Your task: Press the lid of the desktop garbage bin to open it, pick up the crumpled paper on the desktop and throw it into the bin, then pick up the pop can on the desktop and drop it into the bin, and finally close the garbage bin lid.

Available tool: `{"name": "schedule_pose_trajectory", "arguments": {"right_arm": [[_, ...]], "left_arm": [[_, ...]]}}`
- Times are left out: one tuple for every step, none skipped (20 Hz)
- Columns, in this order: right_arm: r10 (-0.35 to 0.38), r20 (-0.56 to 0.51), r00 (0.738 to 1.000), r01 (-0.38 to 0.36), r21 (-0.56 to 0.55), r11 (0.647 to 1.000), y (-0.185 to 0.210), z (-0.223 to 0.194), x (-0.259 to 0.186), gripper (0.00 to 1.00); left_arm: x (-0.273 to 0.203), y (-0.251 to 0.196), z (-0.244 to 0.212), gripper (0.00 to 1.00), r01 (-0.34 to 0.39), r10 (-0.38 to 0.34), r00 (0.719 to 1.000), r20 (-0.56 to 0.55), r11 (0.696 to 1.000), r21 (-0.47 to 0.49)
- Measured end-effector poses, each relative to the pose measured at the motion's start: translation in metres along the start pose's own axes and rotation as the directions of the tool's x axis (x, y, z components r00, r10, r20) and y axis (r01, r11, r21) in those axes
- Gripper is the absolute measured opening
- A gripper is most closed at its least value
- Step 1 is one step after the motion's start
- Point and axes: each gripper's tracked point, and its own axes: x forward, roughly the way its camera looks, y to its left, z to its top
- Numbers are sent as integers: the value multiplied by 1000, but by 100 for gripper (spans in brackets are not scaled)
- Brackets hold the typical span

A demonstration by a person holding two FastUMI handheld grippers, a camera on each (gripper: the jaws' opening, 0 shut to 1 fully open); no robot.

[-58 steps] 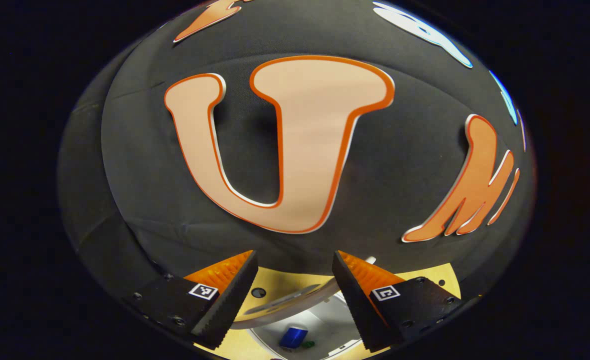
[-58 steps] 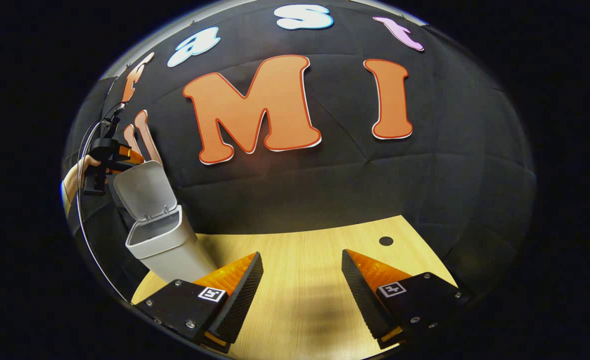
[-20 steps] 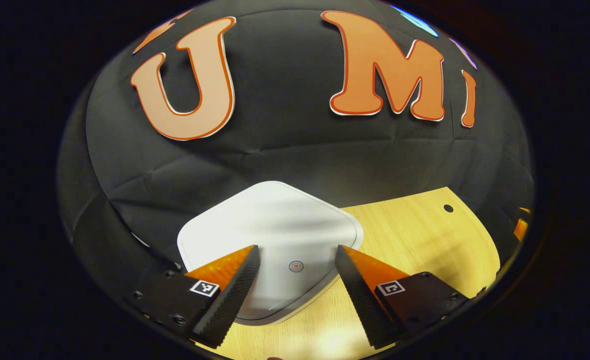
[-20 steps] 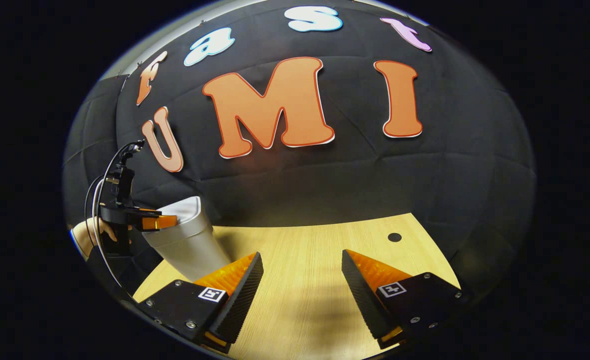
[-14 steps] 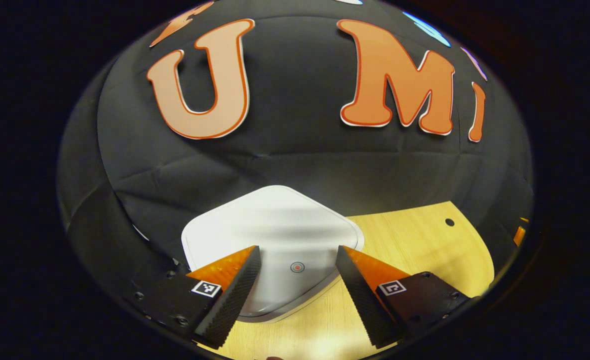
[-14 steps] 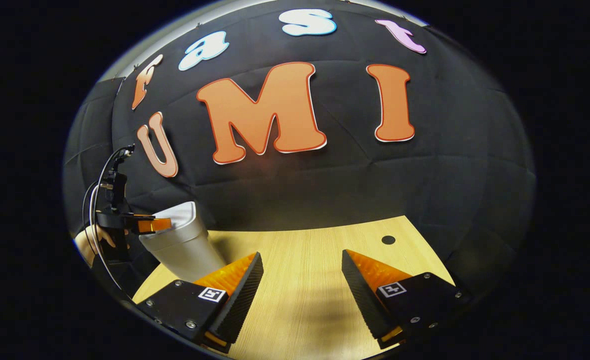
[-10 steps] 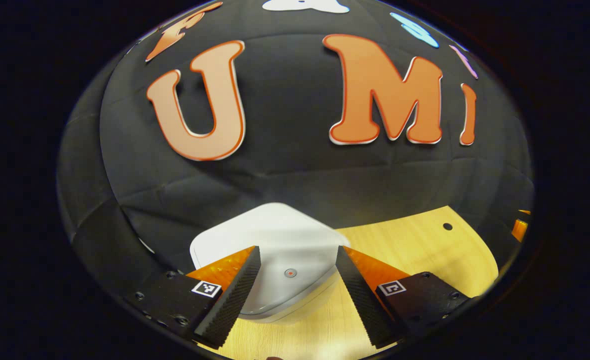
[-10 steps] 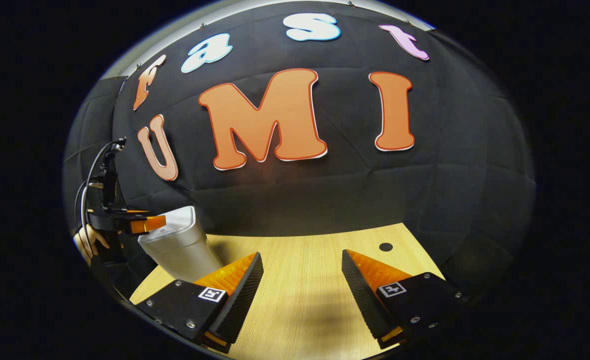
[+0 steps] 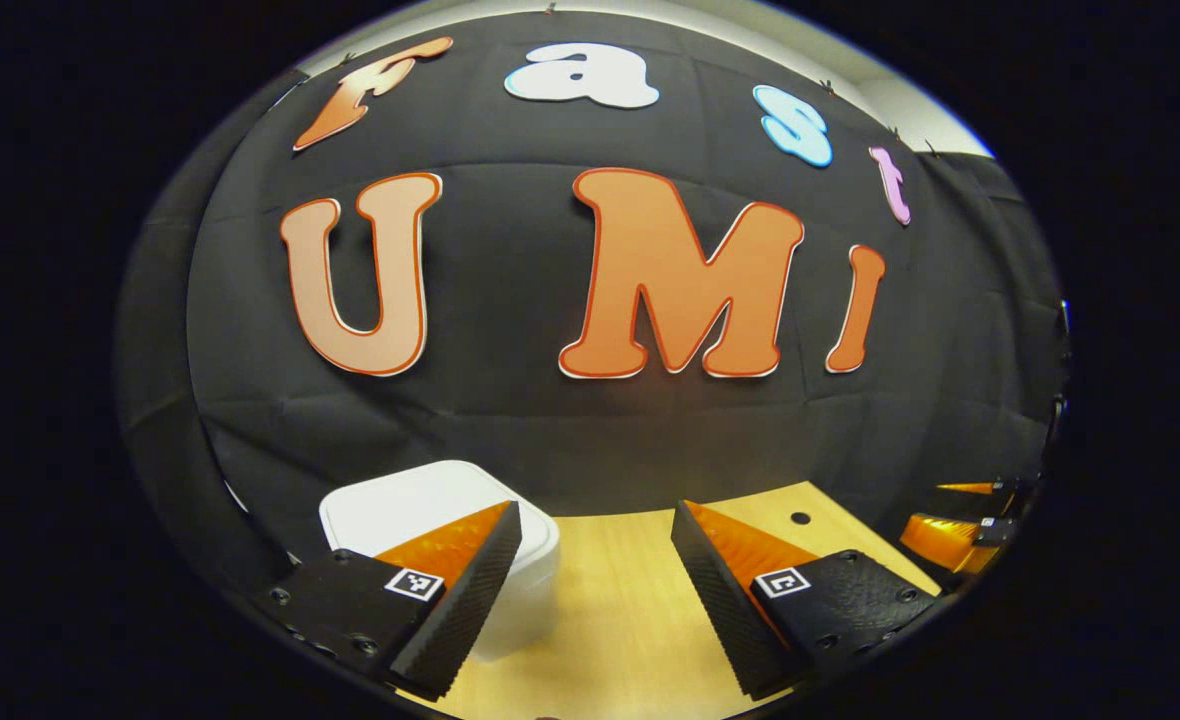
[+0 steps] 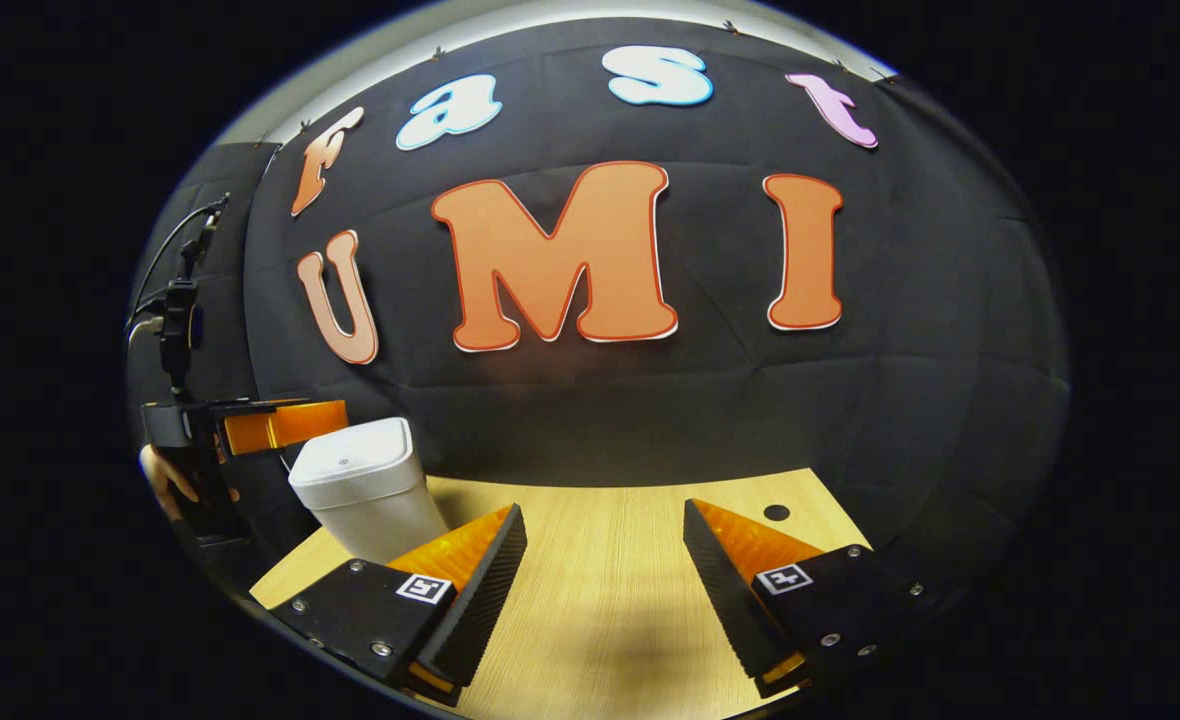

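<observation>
Left gripper view: the left gripper (image 9: 595, 570) hangs over the wooden table (image 9: 610, 620) with its fingers apart and bare, each finger base carrying a small square coded marker. The white garbage bin (image 9: 430, 510), lid down, sits partly behind the left finger. The right gripper (image 9: 960, 520) shows at the far right edge. In the right gripper view, its own fingers (image 10: 470, 580) stand apart over bare tabletop; the bin stands at the left beside a hand (image 10: 165, 475). No brand or label is legible.

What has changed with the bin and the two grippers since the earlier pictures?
The bin lid, open at first, is now closed. The left gripper has lifted off it and drawn back, open and empty. The right gripper stayed open over the table; the bin kept its place.
</observation>
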Motion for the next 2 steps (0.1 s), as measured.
{"name": "schedule_pose_trajectory", "arguments": {"right_arm": [[0, 15, 1000, 0, 9, 1000, 1, 1, -3, 100], [-1, 28, 1000, 1, 16, 1000, 2, 2, -5, 100]], "left_arm": [[-6, -6, -3, 97, 11, -11, 1000, 17, 1000, -10], [-10, -9, -4, 97, 9, -9, 999, 39, 1000, -11]]}}
